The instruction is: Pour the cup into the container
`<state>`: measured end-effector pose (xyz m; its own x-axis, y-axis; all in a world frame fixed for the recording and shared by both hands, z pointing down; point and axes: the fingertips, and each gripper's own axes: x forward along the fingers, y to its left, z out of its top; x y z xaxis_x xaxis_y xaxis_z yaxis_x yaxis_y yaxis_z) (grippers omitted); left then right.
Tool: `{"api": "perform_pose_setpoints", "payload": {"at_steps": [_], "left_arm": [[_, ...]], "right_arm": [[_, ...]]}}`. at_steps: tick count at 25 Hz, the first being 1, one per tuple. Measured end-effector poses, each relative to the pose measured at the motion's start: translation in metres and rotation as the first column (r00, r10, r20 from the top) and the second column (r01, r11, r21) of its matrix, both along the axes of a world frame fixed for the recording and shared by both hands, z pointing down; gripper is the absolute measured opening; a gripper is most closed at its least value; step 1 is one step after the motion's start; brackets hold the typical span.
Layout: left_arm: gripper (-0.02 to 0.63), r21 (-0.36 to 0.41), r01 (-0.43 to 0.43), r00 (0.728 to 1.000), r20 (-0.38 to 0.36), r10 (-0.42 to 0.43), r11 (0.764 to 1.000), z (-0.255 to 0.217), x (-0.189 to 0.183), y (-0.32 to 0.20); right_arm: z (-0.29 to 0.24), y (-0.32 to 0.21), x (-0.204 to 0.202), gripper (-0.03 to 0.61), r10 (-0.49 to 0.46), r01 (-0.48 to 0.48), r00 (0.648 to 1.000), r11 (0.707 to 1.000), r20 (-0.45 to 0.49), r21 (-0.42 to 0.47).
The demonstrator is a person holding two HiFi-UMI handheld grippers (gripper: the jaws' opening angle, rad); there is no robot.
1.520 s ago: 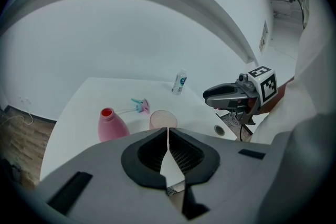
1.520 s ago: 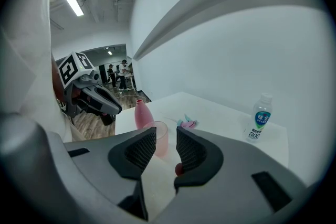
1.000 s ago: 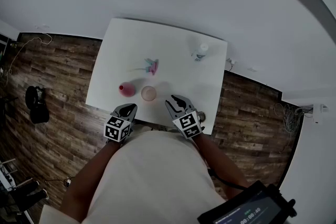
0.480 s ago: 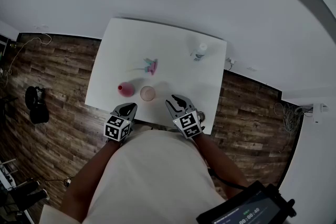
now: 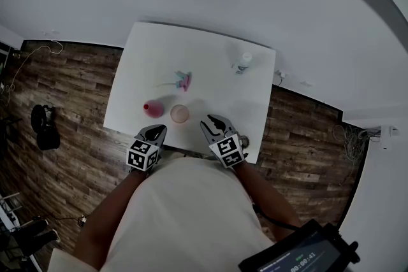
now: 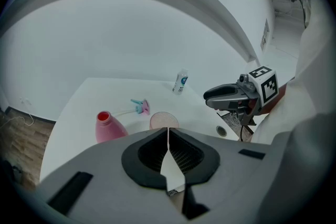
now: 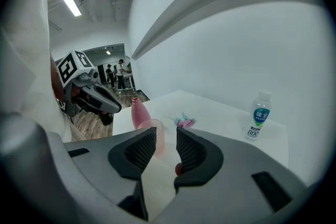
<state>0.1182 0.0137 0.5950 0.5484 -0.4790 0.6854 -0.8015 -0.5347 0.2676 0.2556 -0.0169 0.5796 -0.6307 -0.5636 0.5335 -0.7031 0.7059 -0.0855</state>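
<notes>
Not started: left tongs (image 6: 168,132) pressed together, right tongs (image 7: 166,136) narrow, both empty; next, widen right around cup (image 5: 180,113)

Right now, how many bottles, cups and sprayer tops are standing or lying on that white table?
Bottles: 2 (pink bottle, clear bottle)
Cups: 1 (cup)
Sprayer tops: 1 (sprayer top)
Total: 4

A white rectangular table (image 5: 146,48) stands on dark wooden plank floor (image 5: 64,92); near its far right corner a clear plastic water bottle with a blue label (image 5: 242,62) stands upright; a pink-and-blue trigger spray head (image 5: 183,79) lies mid-table, its thin tube trailing left.
</notes>
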Motion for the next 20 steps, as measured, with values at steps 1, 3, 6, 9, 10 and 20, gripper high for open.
{"api": "perform_pose_setpoints", "payload": {"at_steps": [1, 3, 6, 9, 10, 20], "left_arm": [[0.011, -0.001, -0.001, 1.000, 0.000, 0.001, 1.000, 0.0000, 0.0003, 0.0003], [0.011, -0.002, -0.002, 1.000, 0.002, 0.002, 1.000, 0.0000, -0.0003, 0.0018], [0.012, -0.003, -0.003, 1.000, 0.004, 0.003, 1.000, 0.0001, -0.0006, 0.0027], [0.011, -0.002, -0.006, 1.000, 0.003, 0.006, 1.000, 0.0003, -0.0001, 0.0038], [0.012, -0.003, -0.007, 1.000, 0.002, 0.007, 1.000, 0.0006, 0.0001, 0.0039], [0.011, -0.010, -0.018, 1.000, -0.001, 0.018, 1.000, 0.0034, 0.0072, 0.0048]], "right_arm": [[0.0003, 0.0003, 0.0003, 0.126, -0.001, 0.001, 1.000, 1.000, 0.000, -0.001], [0.0009, 0.0014, 0.0004, 0.126, -0.001, 0.001, 1.000, 1.000, -0.001, -0.002], [0.0023, 0.0028, 0.0018, 0.126, -0.002, 0.002, 1.000, 1.000, -0.005, -0.005], [0.0031, 0.0043, 0.0026, 0.126, -0.002, 0.002, 1.000, 1.000, -0.007, -0.006], [0.0033, 0.0043, 0.0028, 0.126, -0.002, 0.002, 1.000, 1.000, -0.008, -0.007], [0.0052, 0.0051, 0.0076, 0.126, -0.004, 0.004, 1.000, 1.000, -0.018, -0.013]]}}
